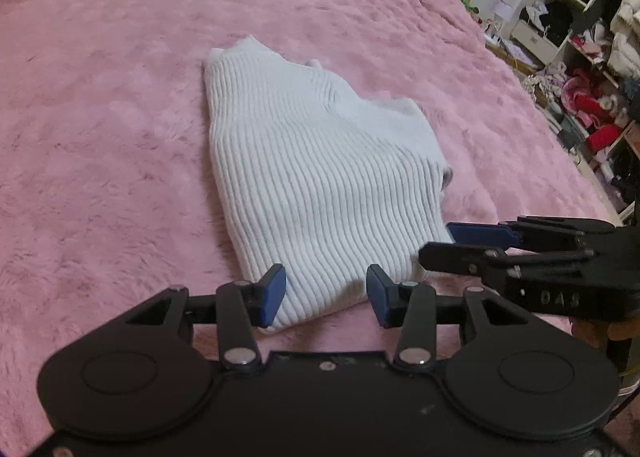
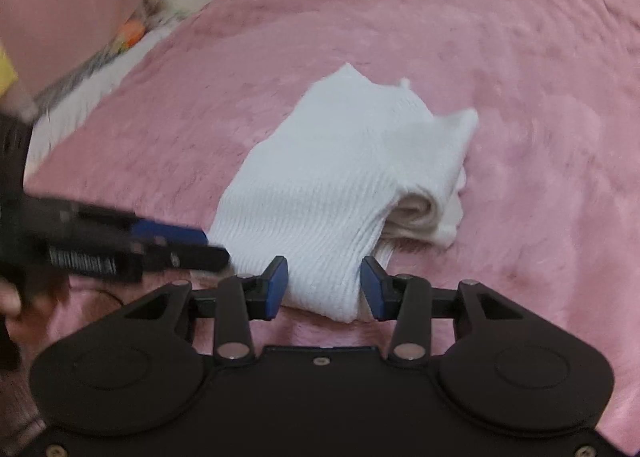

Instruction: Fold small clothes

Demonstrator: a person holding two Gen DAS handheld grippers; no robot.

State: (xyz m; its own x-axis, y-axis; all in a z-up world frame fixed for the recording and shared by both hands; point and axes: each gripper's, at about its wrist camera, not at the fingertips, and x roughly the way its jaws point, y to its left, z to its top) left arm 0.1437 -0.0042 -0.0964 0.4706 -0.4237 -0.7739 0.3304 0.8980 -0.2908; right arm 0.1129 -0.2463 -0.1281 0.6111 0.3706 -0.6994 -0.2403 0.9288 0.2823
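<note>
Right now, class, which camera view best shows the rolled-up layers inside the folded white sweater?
The right wrist view: the white sweater faces it with its open side, where rolled layers show. The left wrist view shows only its ribbed top and a sliver of that edge.

White sweater (image 1: pixel 316 177): ribbed knit. Pink blanket (image 1: pixel 100 117): fuzzy plush. Left tongs (image 1: pixel 326 293): matt black plastic.

1. Pink blanket (image 1: pixel 100 117) lies open left of and beyond the white ribbed garment (image 1: pixel 304 161): free passage there.
2. Near edge is crowded: left gripper (image 1: pixel 326 291) straddles the hem, jaws apart.
3. Right gripper (image 1: pixel 440 243) blocks the near-right corner.
4. Cluttered shelves (image 1: pixel 580 37) wall off the far right.
</note>
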